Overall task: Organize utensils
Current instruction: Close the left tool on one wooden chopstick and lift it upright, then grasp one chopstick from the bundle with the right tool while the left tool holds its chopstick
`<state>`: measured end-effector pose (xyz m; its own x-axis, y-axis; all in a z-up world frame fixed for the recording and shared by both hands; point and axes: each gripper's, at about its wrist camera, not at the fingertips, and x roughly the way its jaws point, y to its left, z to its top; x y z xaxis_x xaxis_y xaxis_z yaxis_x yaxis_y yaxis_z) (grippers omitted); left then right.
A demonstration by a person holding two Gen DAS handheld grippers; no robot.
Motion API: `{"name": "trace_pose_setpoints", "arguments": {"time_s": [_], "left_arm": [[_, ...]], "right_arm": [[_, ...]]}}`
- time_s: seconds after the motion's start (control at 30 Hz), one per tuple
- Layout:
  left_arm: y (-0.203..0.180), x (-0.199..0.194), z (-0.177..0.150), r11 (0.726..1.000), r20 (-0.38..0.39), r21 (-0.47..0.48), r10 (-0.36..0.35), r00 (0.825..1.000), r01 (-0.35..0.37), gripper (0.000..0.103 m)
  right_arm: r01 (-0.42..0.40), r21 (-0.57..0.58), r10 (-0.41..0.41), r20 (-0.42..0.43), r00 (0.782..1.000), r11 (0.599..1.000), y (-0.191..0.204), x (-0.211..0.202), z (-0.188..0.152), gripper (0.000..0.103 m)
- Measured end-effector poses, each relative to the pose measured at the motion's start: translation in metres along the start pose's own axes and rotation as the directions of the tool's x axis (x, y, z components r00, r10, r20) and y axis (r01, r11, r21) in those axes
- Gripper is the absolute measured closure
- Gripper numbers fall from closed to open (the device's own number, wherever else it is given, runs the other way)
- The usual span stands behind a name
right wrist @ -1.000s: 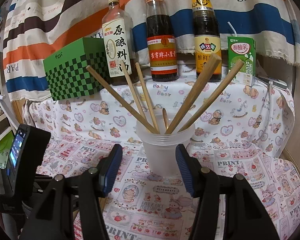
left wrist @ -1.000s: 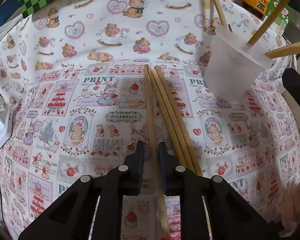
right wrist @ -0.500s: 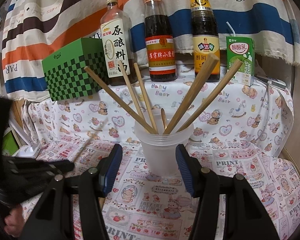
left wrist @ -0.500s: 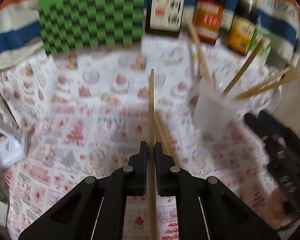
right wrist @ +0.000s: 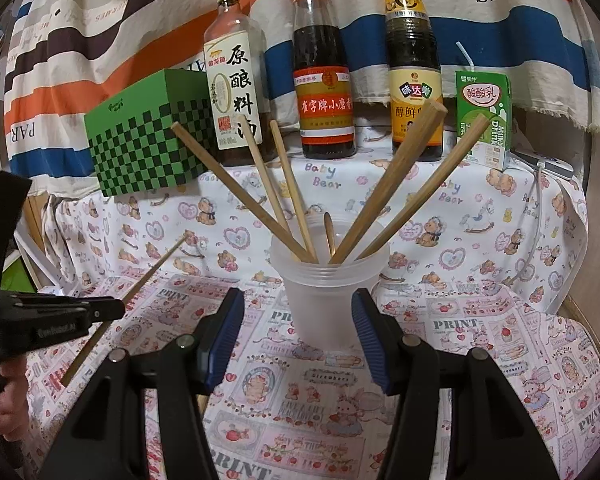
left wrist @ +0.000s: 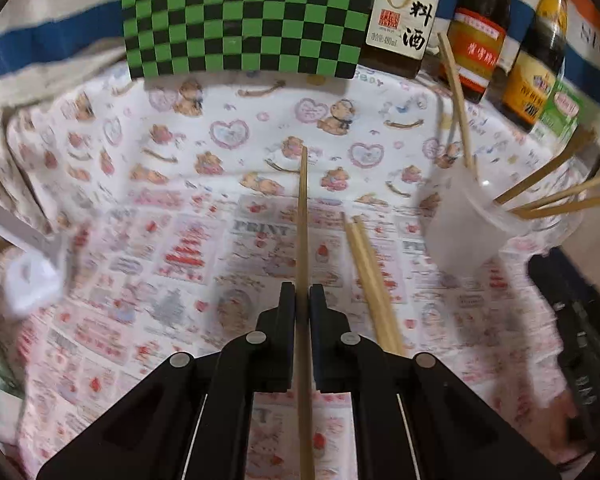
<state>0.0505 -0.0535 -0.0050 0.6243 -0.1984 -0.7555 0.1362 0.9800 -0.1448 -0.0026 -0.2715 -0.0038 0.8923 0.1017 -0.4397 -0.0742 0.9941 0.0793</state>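
Green carton reads "MILK DRINK"; cloth reads "PRINT".

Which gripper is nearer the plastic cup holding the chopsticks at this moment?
Right. The right gripper sits open directly in front of the plastic cup, fingers flanking it. The left gripper, shut on one chopstick, is off to the cup's left.

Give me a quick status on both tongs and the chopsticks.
Left tongs shut on one chopstick, lifted. Right tongs open, straddling the cup. Two chopsticks on the cloth. Nothing blocking.
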Motion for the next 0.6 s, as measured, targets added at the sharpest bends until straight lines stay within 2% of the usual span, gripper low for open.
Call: {"name": "trace_pose_setpoints", "arguments": {"time_s": [0.13,0.23,0.33,0.47,0.6], "left_arm": [[-0.004,-0.009,0.000,0.999,0.044,0.029,0.040,0.998,-0.042,0.097],[0.001,-0.008,0.001,1.000,0.034,0.018,0.015,0.999,-0.016,0.097],[0.002,-0.009,0.001,1.000,0.050,0.010,0.019,0.999,-0.019,0.097],[0.005,-0.023,0.002,1.000,0.109,-0.002,-0.004,0.994,0.005,0.097],[0.005,-0.041,0.003,1.000,0.207,-0.002,-0.021,0.978,0.022,0.097]], "right_arm": [[-0.004,-0.003,0.004,0.003,1.000,1.000,0.001,-0.001,0.000,0.049],[-0.010,-0.001,0.010,0.002,1.000,1.000,0.001,-0.002,0.000,0.049],[-0.005,-0.006,0.005,0.005,1.000,1.000,0.002,-0.002,-0.001,0.049],[-0.007,-0.005,0.007,0.000,1.000,1.000,0.002,-0.001,-0.001,0.049],[-0.009,-0.005,0.009,0.000,1.000,1.000,0.002,-0.001,-0.001,0.049]]}}
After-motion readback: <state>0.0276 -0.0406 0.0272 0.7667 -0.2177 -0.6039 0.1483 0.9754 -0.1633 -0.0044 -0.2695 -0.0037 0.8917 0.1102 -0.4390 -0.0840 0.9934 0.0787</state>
